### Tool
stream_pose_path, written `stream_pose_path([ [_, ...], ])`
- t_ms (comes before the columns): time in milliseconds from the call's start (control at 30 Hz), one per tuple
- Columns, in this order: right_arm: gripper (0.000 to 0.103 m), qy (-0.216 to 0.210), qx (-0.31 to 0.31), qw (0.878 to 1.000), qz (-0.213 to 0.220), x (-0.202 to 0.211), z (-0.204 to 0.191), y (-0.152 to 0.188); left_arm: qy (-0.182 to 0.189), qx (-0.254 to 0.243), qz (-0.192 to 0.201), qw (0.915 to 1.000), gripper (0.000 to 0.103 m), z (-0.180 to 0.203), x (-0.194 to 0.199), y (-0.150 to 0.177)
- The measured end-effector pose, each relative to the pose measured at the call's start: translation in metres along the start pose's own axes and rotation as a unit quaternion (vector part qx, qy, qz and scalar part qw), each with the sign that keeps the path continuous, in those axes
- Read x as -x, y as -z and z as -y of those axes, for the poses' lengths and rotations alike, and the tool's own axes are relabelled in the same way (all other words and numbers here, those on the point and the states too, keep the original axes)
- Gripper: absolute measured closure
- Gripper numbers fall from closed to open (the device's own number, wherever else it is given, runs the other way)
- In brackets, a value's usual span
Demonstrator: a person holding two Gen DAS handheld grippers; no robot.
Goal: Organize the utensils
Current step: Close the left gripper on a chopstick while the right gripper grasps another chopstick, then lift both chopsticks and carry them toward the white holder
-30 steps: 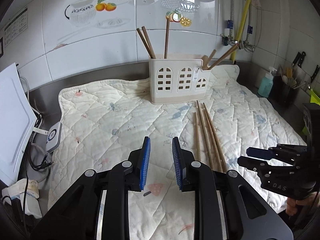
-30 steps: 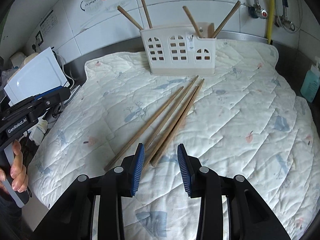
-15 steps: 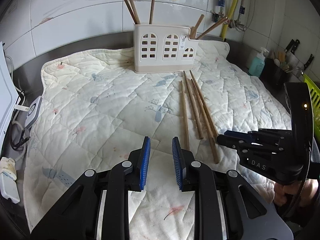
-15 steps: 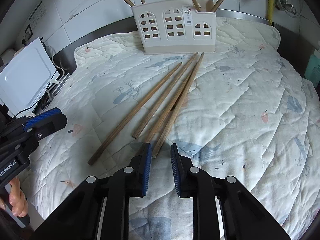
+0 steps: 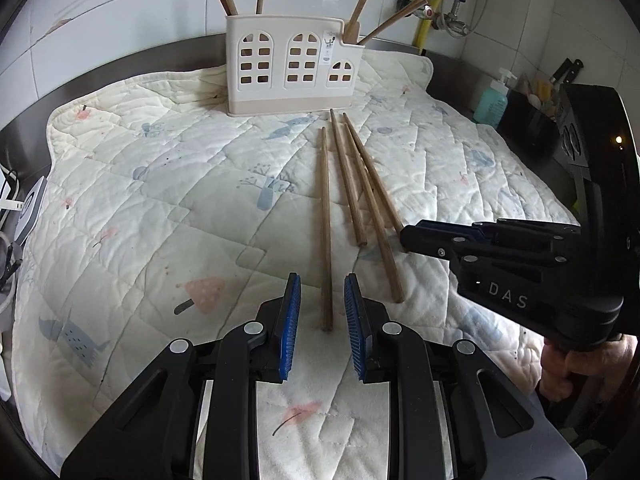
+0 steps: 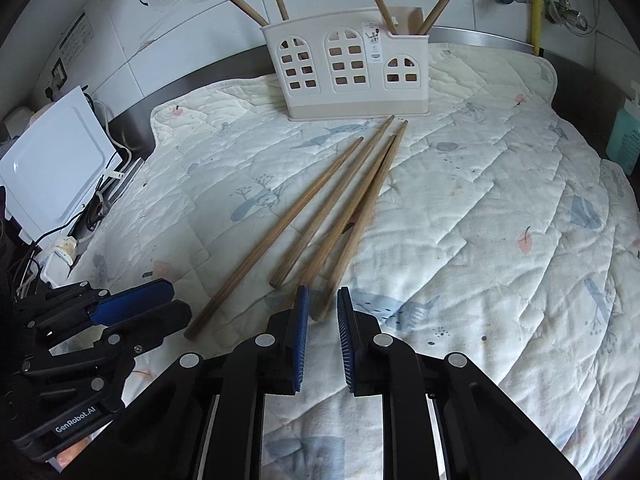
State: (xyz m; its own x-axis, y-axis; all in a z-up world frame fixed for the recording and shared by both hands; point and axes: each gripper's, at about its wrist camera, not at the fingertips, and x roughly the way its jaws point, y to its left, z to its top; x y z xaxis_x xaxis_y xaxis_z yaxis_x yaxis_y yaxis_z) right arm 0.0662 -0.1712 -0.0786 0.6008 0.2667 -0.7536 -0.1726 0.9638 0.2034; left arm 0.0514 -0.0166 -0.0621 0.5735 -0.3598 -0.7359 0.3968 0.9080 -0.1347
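Left tongs [image 5: 322, 312] bottom centre, jaws apart, near end of leftmost chopstick [image 5: 326, 232] between the pads, not pinched. Three more chopsticks [image 5: 362, 192] fan right of it on the quilt [image 5: 160, 200]. Right tongs [image 5: 416, 236] enter from right, tips at the rightmost stick's end. Holder [image 5: 292, 68] top centre, sticks standing in it.

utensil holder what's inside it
Wooden sticks stand inside the utensil holder, leaning out over the rim: two at the taller end, two at the lower end here. Its walls hide their lower ends.
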Motion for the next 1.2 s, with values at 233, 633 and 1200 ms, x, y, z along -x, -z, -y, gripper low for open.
stream_pose_path([
  [233, 0.09, 0.007, -0.002, 1.0, -0.009, -0.006, 0.002, 0.001, 0.006, 0.001, -0.012, 0.9999, 0.08, -0.002, -0.012, 0.0],
  [633, 0.091, 0.012, 0.001, 1.0, -0.007, -0.01, 0.003, -0.001, 0.005, 0.0, -0.017, 0.9999, 0.082, 0.0, -0.03, -0.001],
  [1200, 0.095, 0.047, 0.002, 0.996, 0.082, 0.067, 0.03, -0.025, 0.006, 0.008, 0.005, 0.9999, 0.097, -0.007, -0.016, -0.018],
])
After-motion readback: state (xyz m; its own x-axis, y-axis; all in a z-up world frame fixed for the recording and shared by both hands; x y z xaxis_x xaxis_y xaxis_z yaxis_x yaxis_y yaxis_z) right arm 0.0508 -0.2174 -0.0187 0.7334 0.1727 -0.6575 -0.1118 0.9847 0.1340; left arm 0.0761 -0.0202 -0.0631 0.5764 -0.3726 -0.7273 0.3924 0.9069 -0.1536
